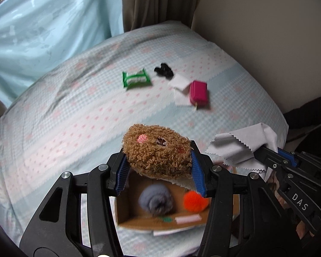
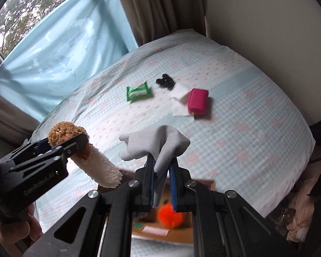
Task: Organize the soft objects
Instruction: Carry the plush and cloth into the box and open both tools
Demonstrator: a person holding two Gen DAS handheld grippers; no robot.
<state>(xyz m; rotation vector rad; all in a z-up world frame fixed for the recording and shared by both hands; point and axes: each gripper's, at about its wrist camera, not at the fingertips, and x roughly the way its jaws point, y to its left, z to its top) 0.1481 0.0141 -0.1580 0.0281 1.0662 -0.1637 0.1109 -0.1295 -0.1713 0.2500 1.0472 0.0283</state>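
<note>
Bed [image 1: 53, 111] with checked sheet, cardboard box [image 1: 126, 212] at near edge. Box holds grey roll [image 1: 156, 199] and orange pompom [image 1: 194, 201] already. Left tool [image 1: 158, 167] clamped on brown plush [image 1: 158, 150], right tool [image 2: 162, 167] clamped on grey cloth [image 2: 156, 143], both over box. Left mid-bed: green pack [image 1: 135, 79], black item [image 1: 163, 70], white cloth [image 1: 179, 87], pink pouch [image 1: 198, 94].

"DAS" in white capitals on the black body of the right gripper [image 1: 265, 153], right of the left tool; "GenRobot.AI" along the left gripper [image 2: 67, 141], left of the right tool
</note>
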